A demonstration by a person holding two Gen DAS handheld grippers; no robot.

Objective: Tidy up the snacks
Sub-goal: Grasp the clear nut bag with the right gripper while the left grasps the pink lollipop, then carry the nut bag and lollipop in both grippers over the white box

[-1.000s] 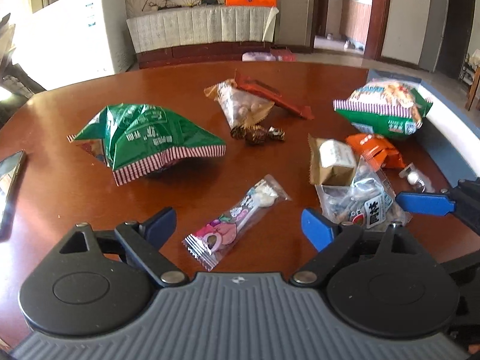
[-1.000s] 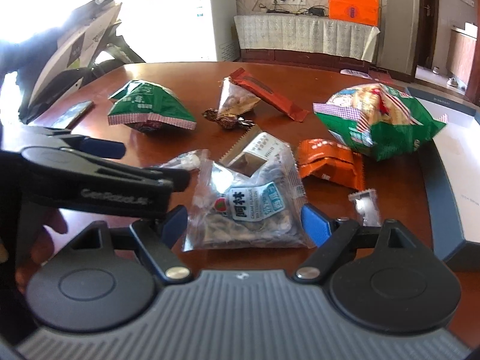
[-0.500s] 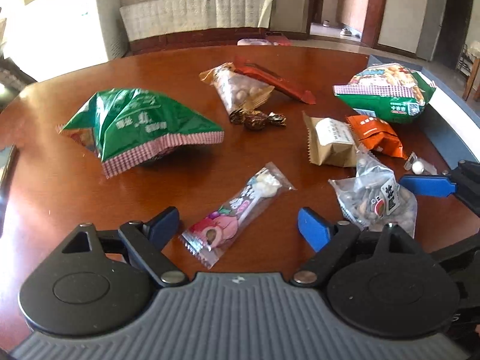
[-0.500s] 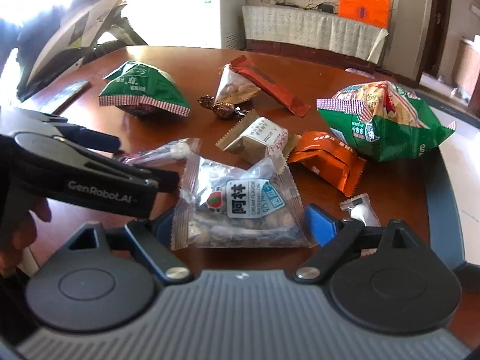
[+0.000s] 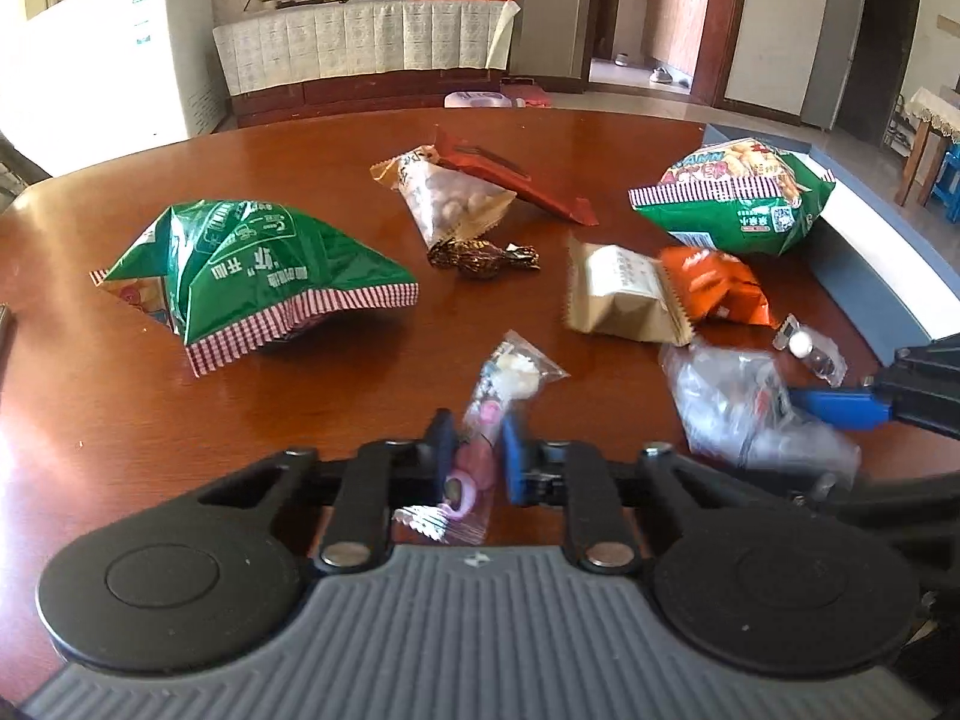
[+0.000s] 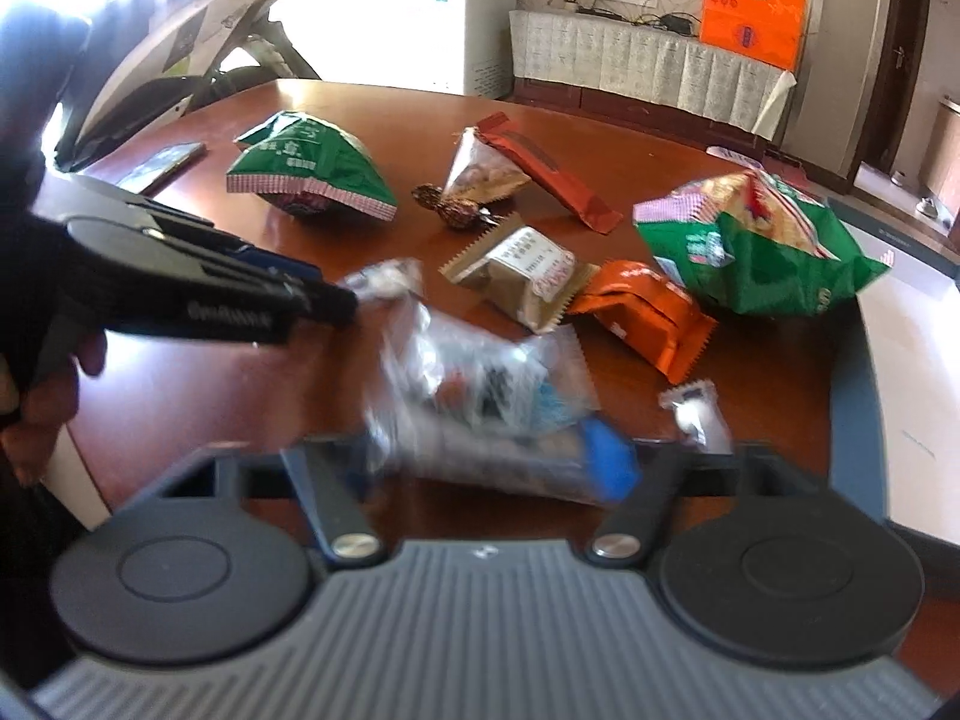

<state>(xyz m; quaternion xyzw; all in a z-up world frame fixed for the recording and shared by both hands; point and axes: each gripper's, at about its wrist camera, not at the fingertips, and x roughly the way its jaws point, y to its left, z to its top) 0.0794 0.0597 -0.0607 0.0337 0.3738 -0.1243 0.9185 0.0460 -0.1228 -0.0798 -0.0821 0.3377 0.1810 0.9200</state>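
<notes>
Left tongs (image 5: 474,456) just closing, now pinching the pink candy packet (image 5: 480,426) low over the brown tabletop (image 5: 270,420). Right tongs (image 6: 486,456) also just closing, now clamping the clear nut bag (image 6: 474,396), blurred, near the tabletop's front edge. Green chip bag (image 5: 240,264), tan packet (image 5: 618,294), orange packet (image 5: 714,285) lying beyond, well apart from both tongs.
</notes>
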